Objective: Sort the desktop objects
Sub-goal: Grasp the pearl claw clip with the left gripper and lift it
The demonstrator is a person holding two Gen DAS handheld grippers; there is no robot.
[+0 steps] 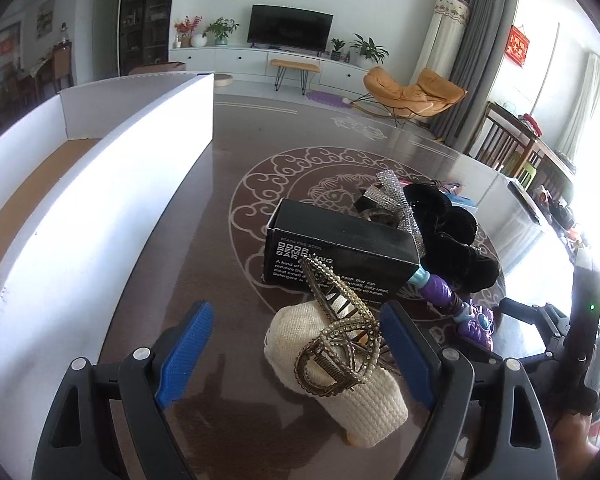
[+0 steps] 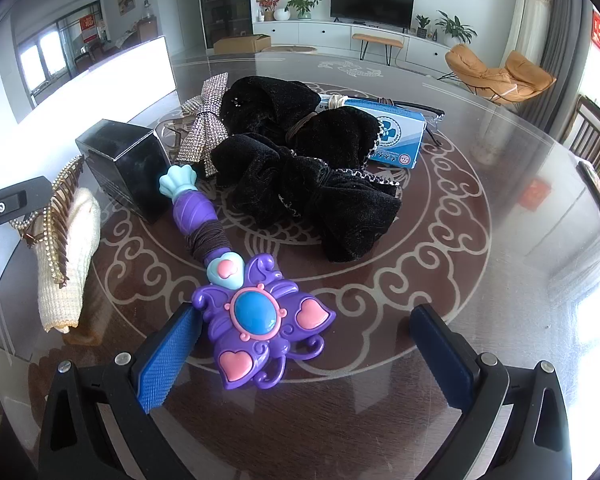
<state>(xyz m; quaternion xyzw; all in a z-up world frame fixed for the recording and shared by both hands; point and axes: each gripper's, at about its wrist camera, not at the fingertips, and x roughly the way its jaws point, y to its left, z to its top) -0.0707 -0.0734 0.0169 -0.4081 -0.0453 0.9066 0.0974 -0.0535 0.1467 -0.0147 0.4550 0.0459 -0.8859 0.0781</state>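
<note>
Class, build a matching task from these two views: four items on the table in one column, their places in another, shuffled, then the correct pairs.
Items:
1. gold beaded hair comb
2. purple plastic butterfly wand
3. black cardboard soap box
4. blue-and-white printed carton

Places:
A. behind the black velvet bows
B. resting on the cream knitted pouch
C. head between the open right gripper fingers
D. just beyond the comb, ahead of the open left gripper

Pairs: 1-B, 2-C, 3-D, 4-A
</note>
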